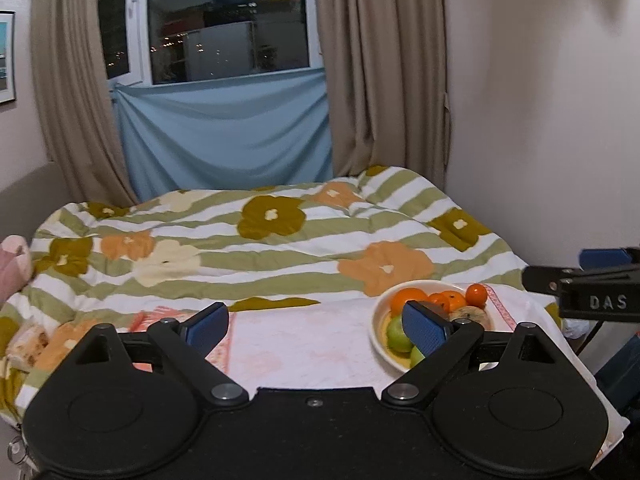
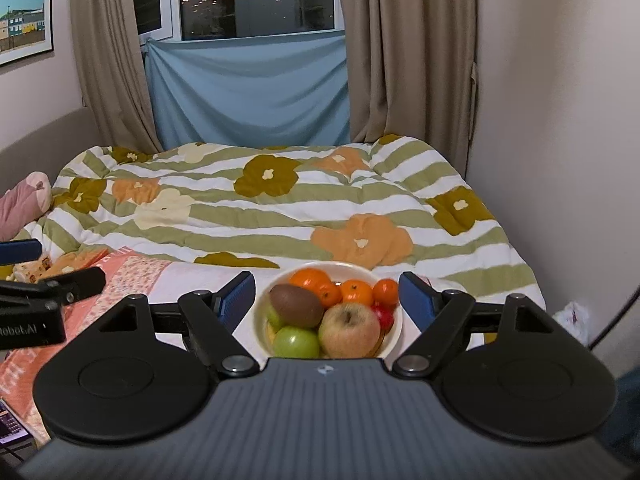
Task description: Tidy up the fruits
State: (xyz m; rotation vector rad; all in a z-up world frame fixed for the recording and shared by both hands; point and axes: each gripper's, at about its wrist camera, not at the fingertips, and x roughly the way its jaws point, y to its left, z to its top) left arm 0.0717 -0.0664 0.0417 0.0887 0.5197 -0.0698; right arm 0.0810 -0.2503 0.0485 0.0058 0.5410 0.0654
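Note:
A cream bowl of fruit stands on a white cloth on the bed. It holds several oranges, a brown kiwi, a yellow-red apple, green apples and a small red fruit. My right gripper is open and empty, with the bowl between its blue pads. My left gripper is open and empty, left of the bowl, and its right pad hides part of the fruit. One orange lies at the bowl's far right rim.
A flowered striped quilt covers the bed beyond the cloth. A pink patterned cloth lies at the left. A pink soft toy sits at the far left. A wall runs along the right. Curtains and a window are behind.

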